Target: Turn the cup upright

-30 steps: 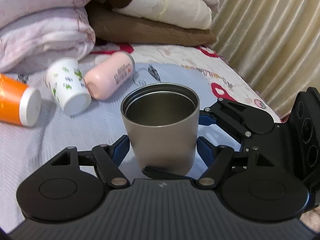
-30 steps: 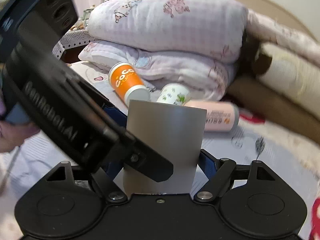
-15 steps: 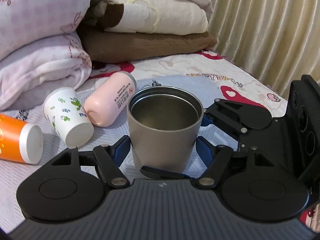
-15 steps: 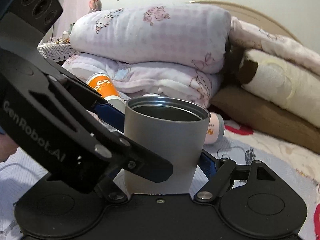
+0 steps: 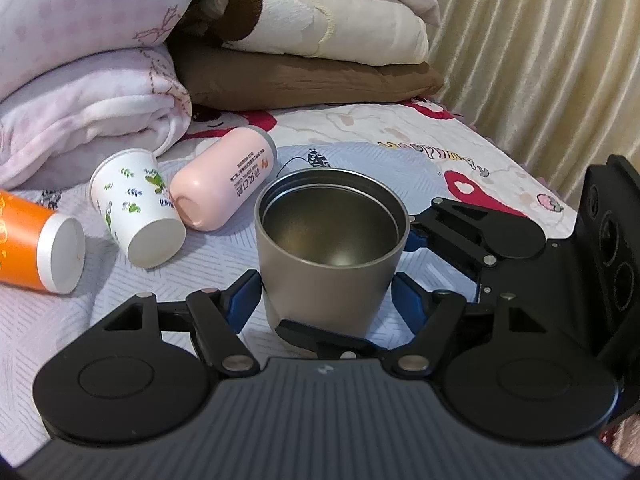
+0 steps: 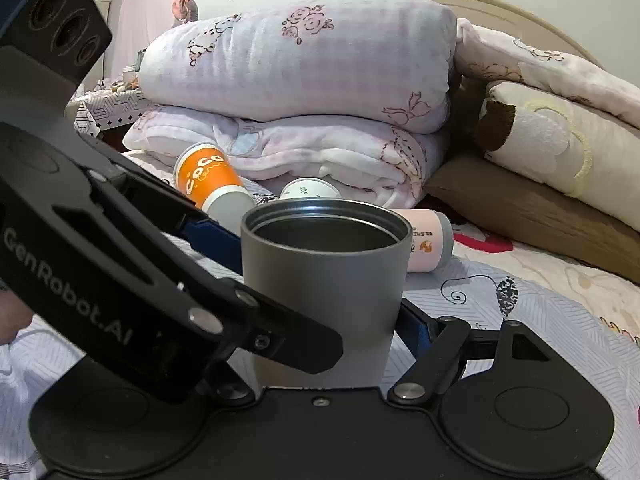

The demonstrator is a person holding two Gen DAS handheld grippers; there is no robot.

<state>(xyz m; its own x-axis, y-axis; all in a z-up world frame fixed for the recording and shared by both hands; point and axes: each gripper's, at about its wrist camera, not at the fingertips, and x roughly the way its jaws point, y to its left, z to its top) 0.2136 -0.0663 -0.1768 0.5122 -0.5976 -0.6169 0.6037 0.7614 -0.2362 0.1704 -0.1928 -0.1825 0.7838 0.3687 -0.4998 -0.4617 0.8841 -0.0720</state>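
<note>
A grey metal cup stands upright with its mouth up on the bedsheet, also in the right wrist view. My left gripper has its blue pads on both sides of the cup's lower wall, touching or very near it. My right gripper reaches in from the other side, its blue pad against the cup's wall. Each gripper shows in the other's view, the right one on the right in the left wrist view and the left one across the left of the right wrist view.
Behind the cup lie an orange paper cup, a white leaf-print cup and a pink bottle, all on their sides. Folded quilts and pillows are stacked at the back. A curtain hangs at the right beyond the bed's edge.
The cup has come lower and settled upright on the sheet; both views have tilted so its open mouth shows. Both grippers stay around it.
</note>
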